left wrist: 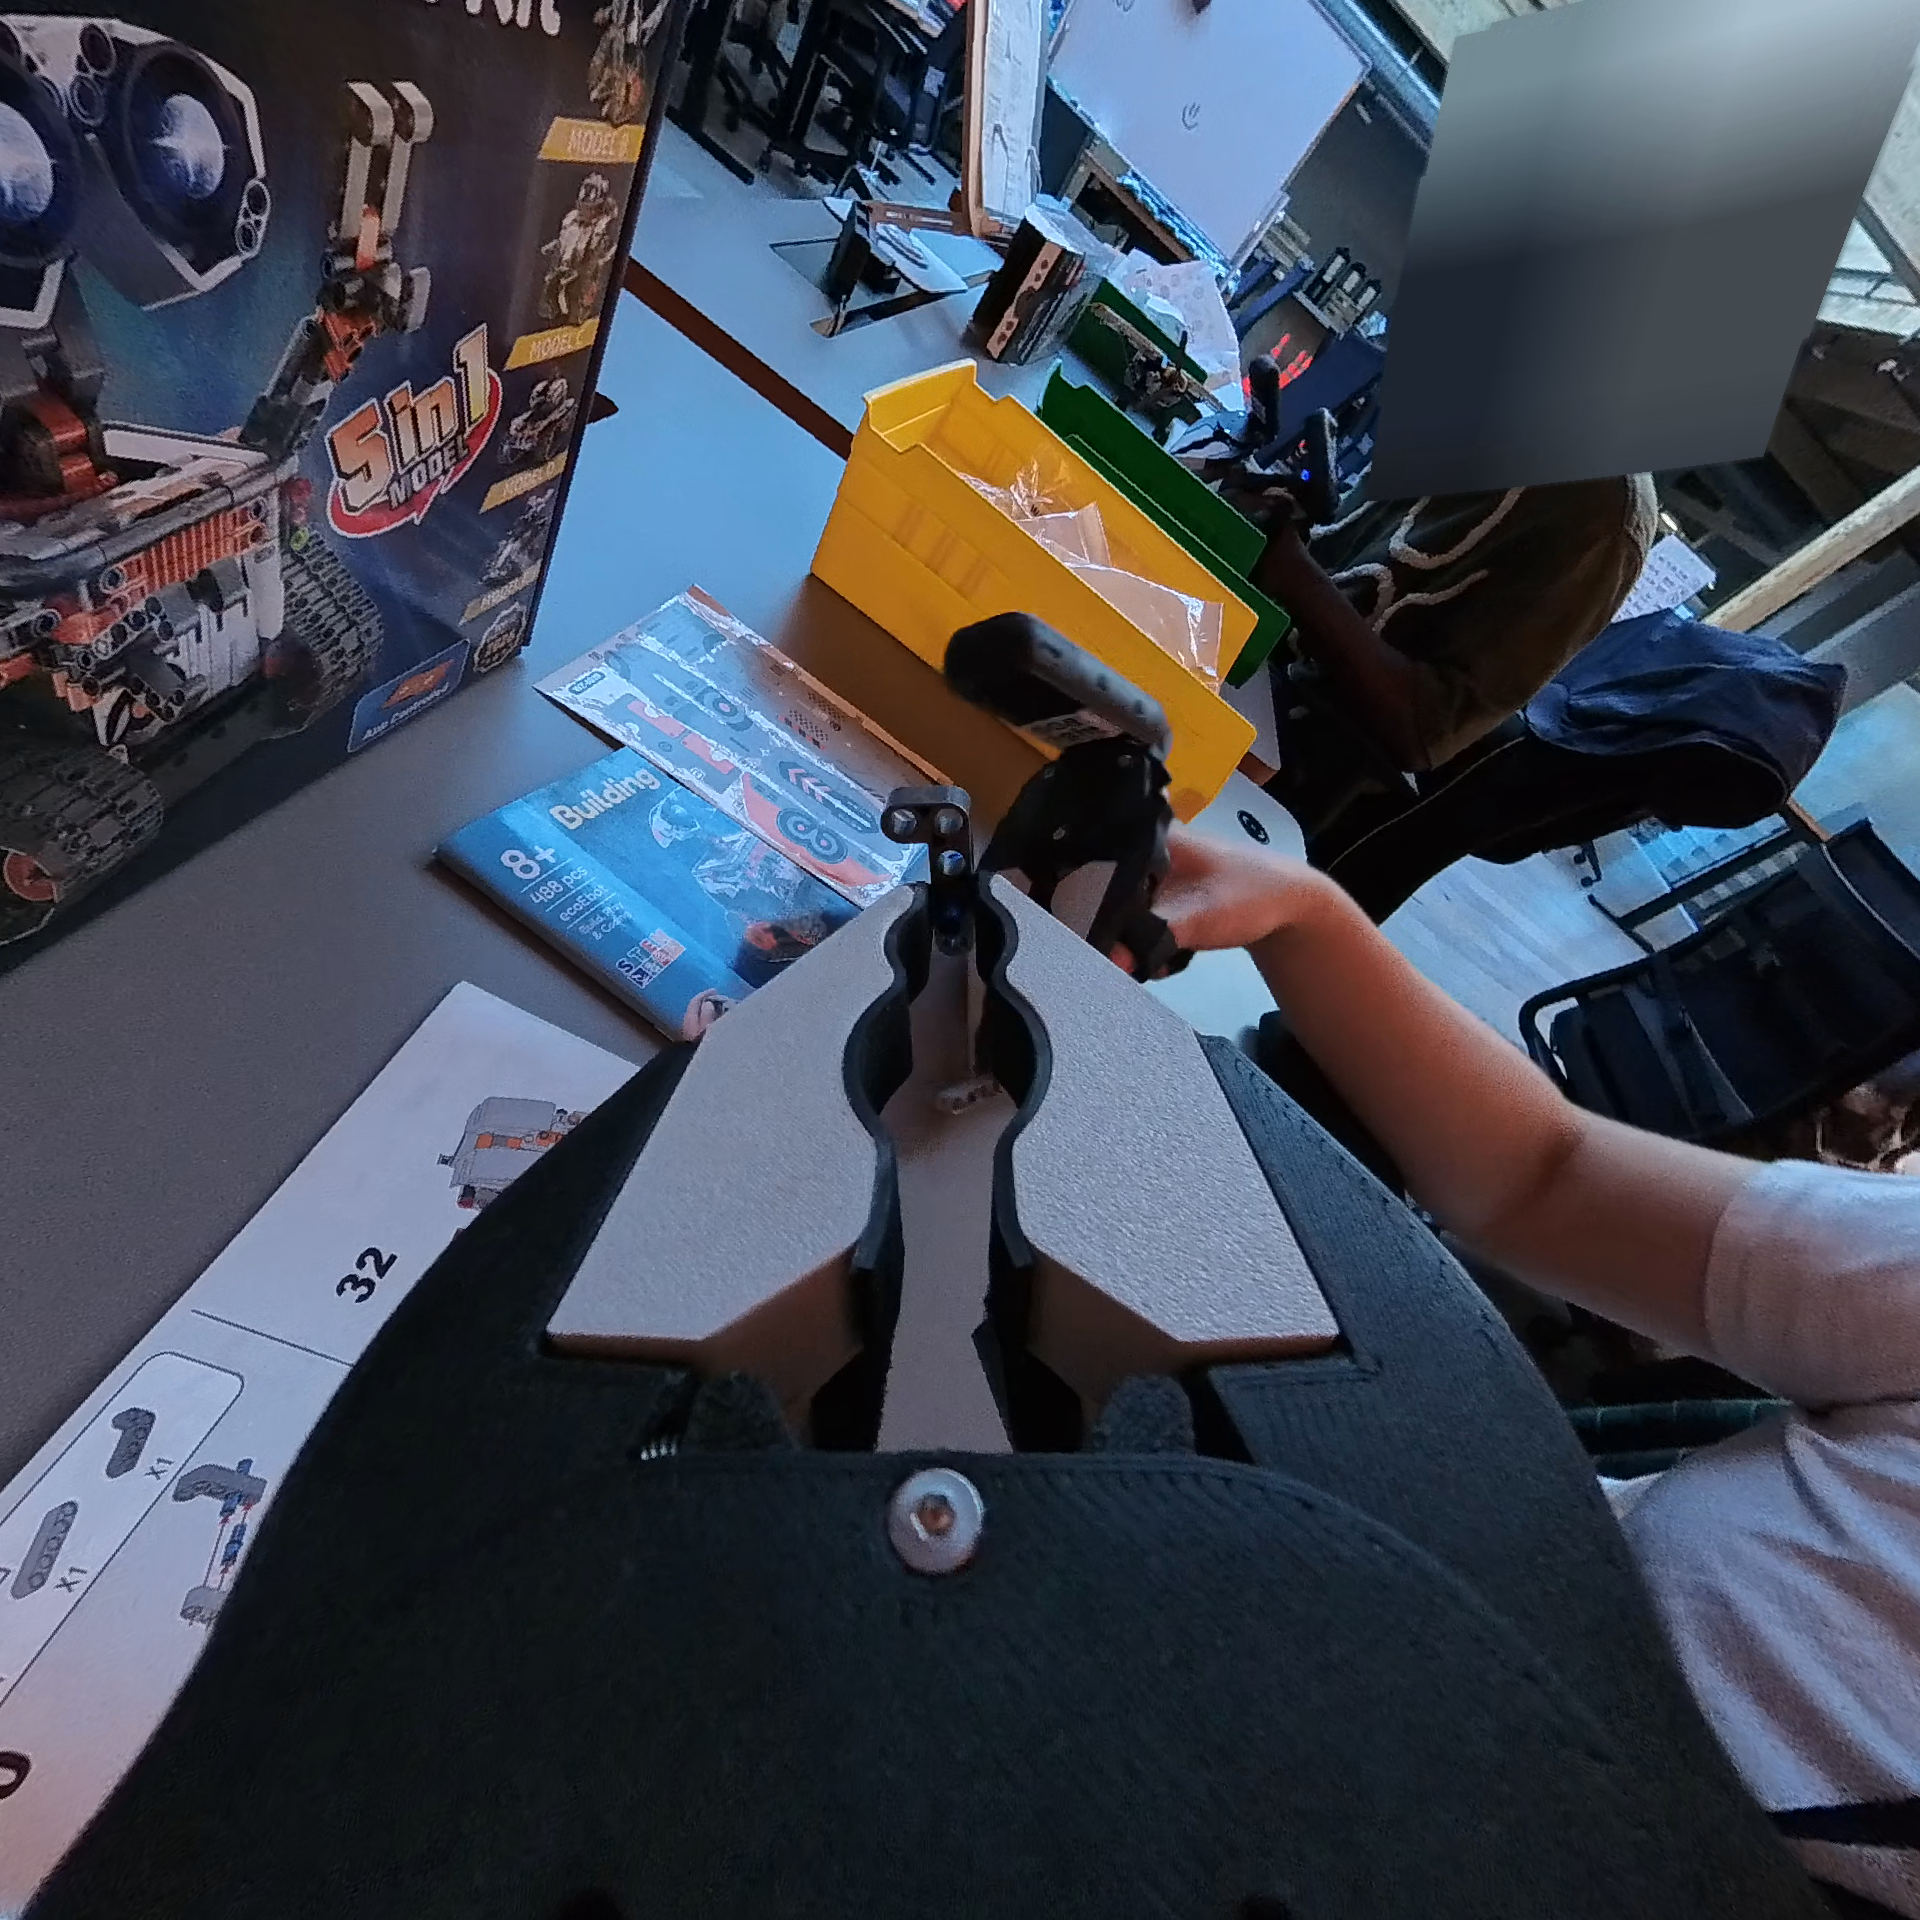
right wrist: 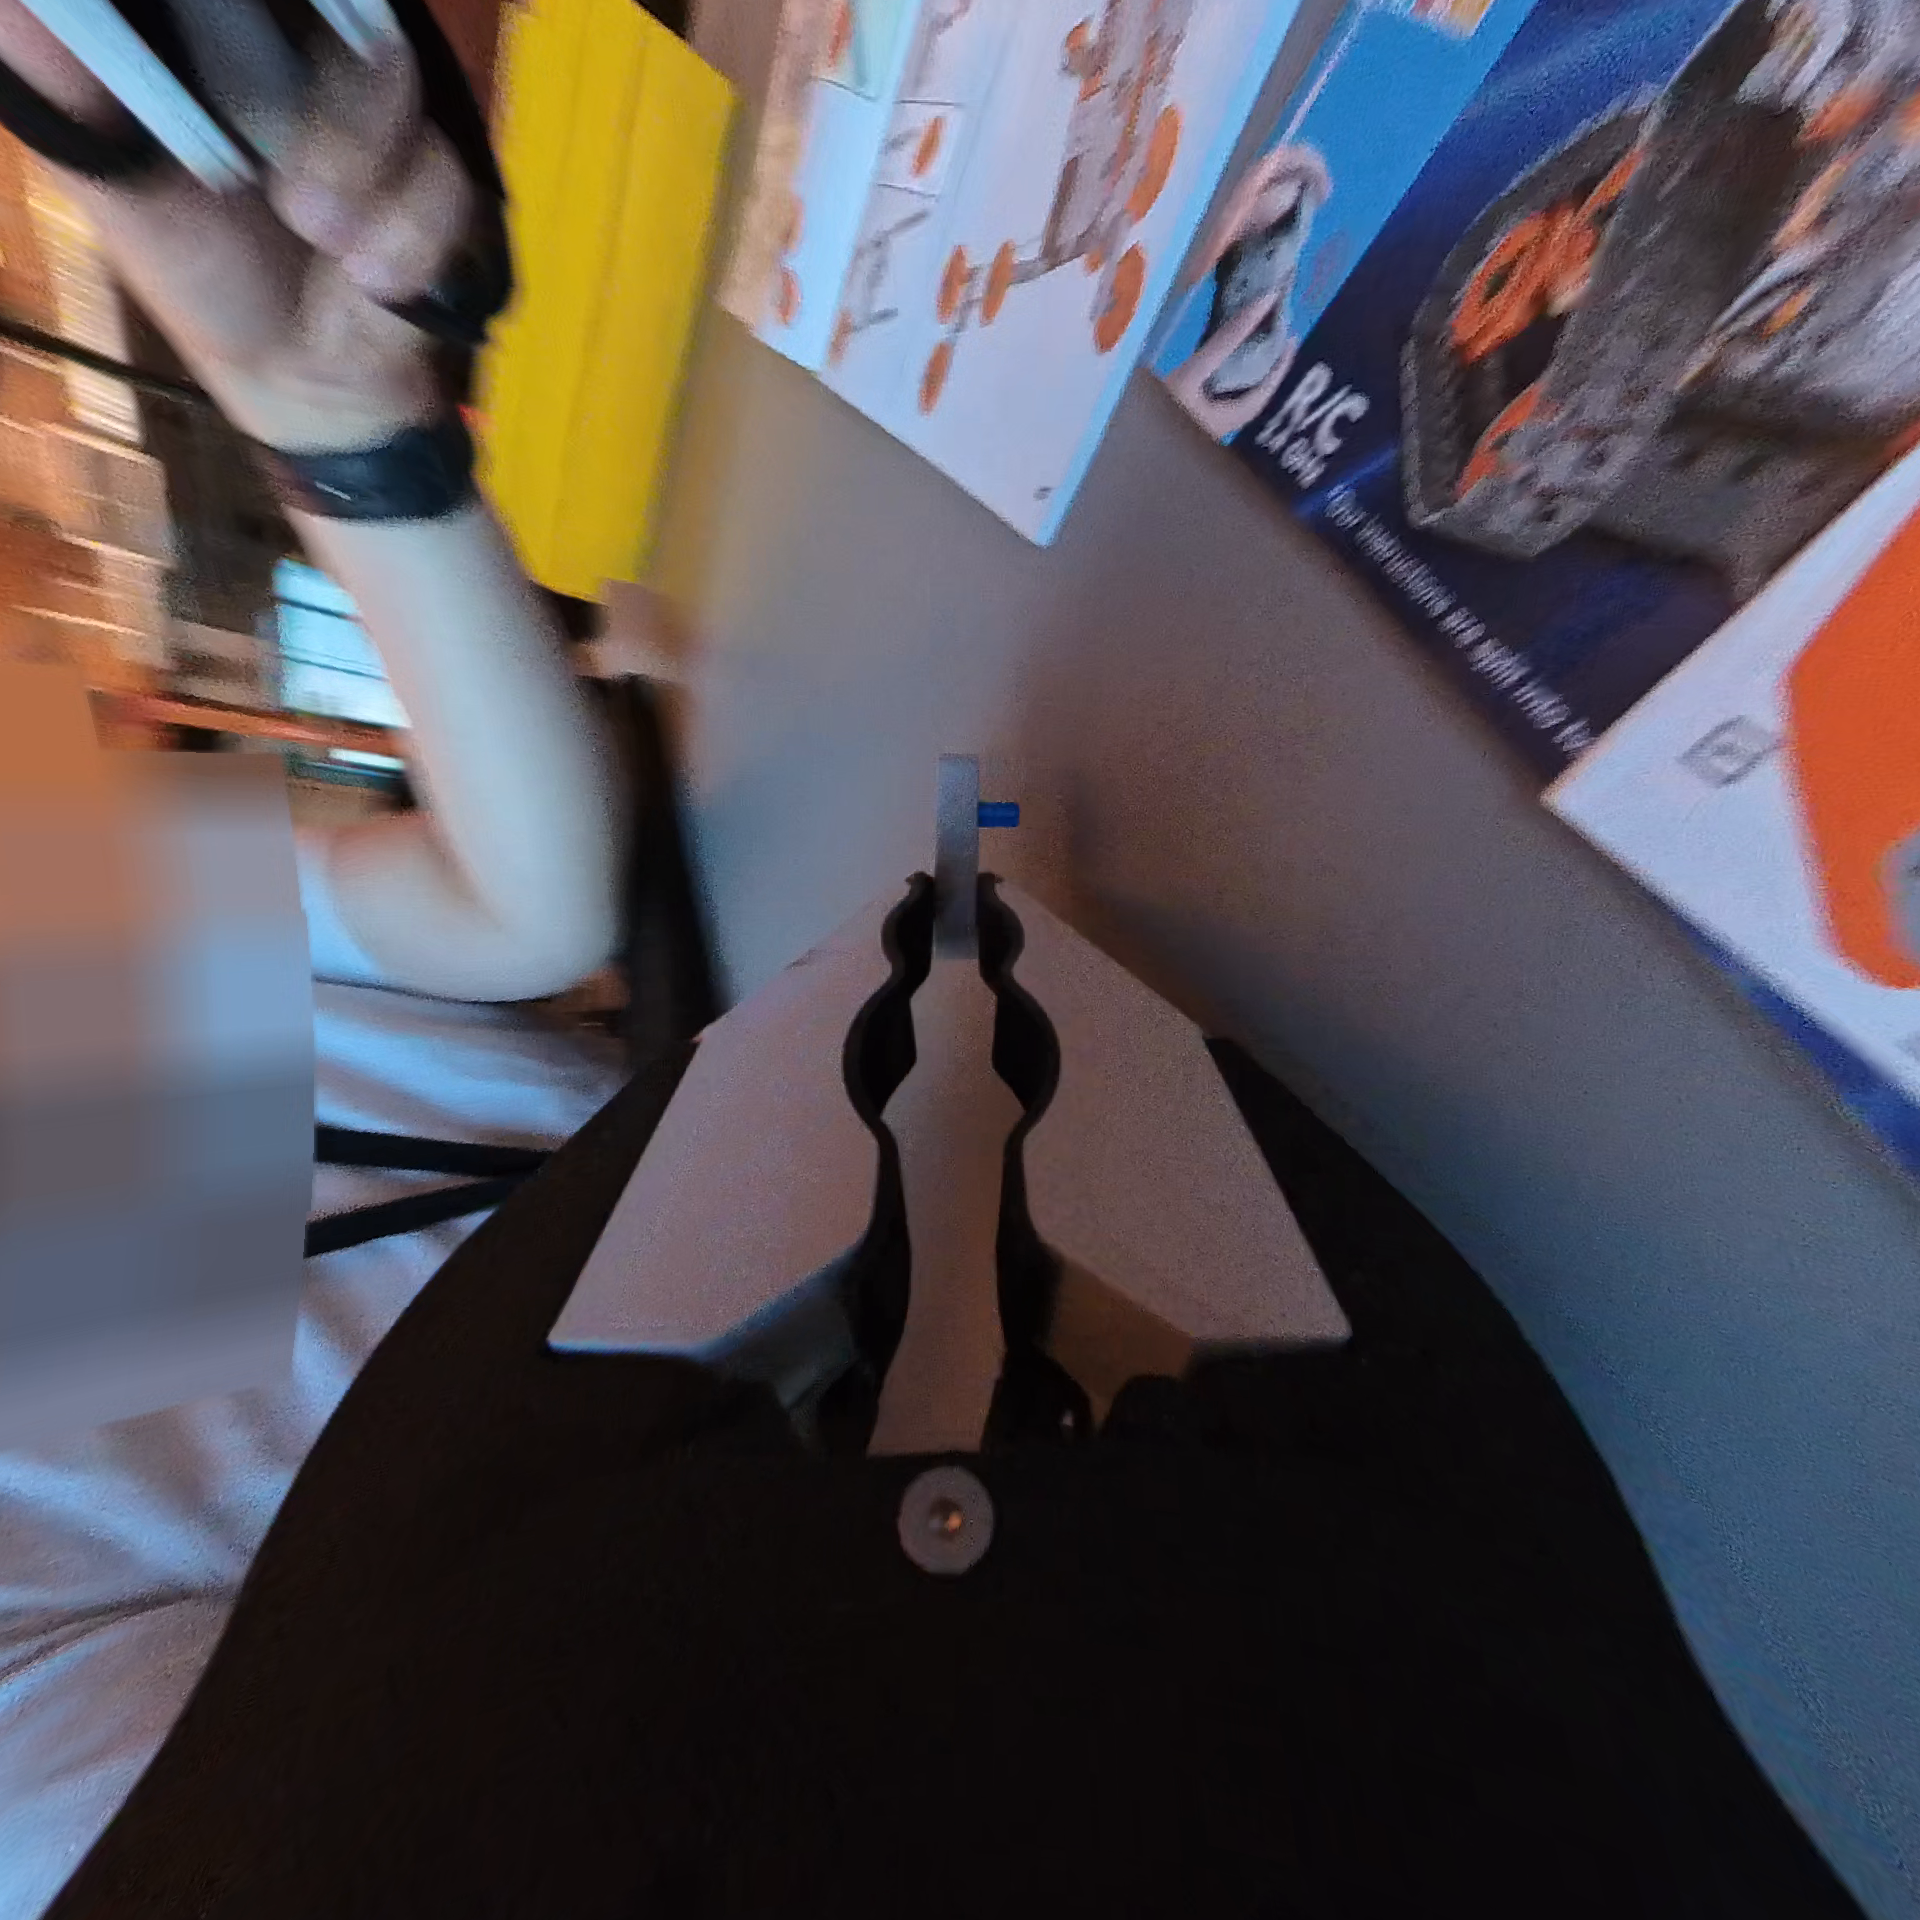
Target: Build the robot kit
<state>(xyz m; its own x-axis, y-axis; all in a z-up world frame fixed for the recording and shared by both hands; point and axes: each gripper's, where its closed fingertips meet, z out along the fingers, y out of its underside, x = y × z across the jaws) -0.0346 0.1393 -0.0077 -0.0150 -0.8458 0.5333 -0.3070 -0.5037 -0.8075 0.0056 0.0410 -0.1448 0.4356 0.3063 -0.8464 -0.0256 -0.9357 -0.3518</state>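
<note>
My left gripper (left wrist: 951, 914) is shut on a dark L-shaped building-toy beam (left wrist: 933, 831) with grey pins and a blue pin, held above the grey table (left wrist: 260, 987). Beyond it, the other gripper (left wrist: 1081, 810) is held in a person's hand (left wrist: 1236, 894) near a yellow bin (left wrist: 997, 561). My right gripper (right wrist: 954, 894) is shut on a light grey flat beam (right wrist: 957, 852) with a blue pin (right wrist: 1000, 814) sticking out to its right. The right wrist view is blurred and tilted; a person's arm with a black wristband (right wrist: 395, 478) shows at the left.
A large toy box (left wrist: 270, 395) stands at the left. A blue booklet (left wrist: 634, 894), a sticker sheet (left wrist: 727, 717) and an open instruction page (left wrist: 343, 1247) lie on the table. A green bin (left wrist: 1153, 488) sits behind the yellow one. A small grey part (left wrist: 966, 1096) lies below my left fingers. My right fingertips sit around 20 cm from my left ones.
</note>
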